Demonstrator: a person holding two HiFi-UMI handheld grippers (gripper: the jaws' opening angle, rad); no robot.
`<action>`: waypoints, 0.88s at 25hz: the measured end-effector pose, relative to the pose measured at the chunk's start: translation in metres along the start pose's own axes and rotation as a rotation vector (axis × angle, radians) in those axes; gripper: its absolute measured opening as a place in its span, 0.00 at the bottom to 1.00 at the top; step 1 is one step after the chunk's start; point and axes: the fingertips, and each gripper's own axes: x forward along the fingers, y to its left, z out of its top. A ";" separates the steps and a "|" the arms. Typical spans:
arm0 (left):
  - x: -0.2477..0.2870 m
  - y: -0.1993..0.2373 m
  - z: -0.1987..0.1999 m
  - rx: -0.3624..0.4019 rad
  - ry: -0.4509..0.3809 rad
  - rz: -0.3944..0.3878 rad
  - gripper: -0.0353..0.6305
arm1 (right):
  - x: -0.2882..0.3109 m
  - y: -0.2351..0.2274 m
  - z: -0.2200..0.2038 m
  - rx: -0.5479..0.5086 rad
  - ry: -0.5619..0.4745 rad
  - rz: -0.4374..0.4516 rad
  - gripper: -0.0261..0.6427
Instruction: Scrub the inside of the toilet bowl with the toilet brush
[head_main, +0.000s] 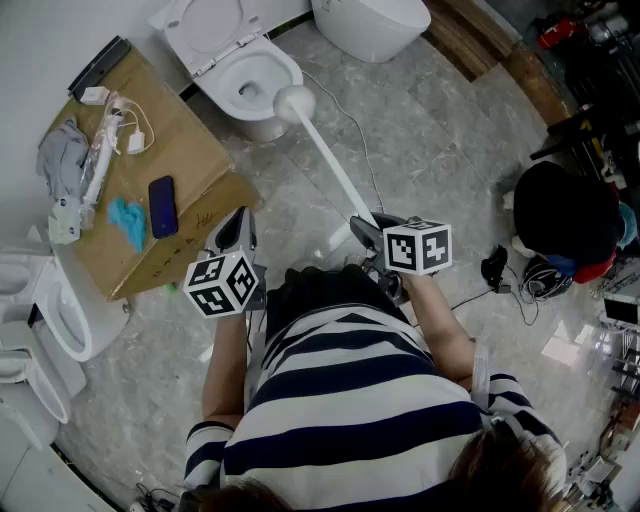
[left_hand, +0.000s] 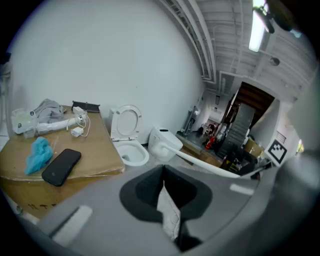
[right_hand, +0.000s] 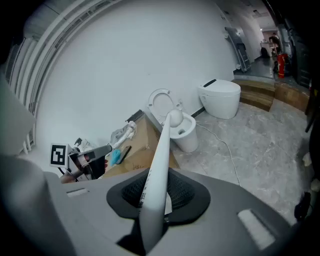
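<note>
The right claw pinches the toilet brush handle, print unreadable, head by the toilet bowl rim; the left claw is pressed together.

Near end of the toilet brush is buried between the right gripper jaws, and its head covers part of the toilet bowl. Far second toilet is cropped by the top edge. Dark clutter far right is too small to identify.

Even bright light, fisheye-warped edges
</note>
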 end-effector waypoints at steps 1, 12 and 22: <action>0.001 0.004 0.000 -0.001 0.005 -0.001 0.05 | 0.003 0.001 0.001 0.001 0.000 -0.005 0.17; 0.015 0.018 -0.007 0.009 0.052 -0.036 0.05 | 0.018 0.003 0.000 0.038 -0.003 -0.047 0.17; 0.067 0.010 0.005 0.032 0.098 -0.008 0.05 | 0.040 -0.037 0.039 0.027 0.035 -0.042 0.17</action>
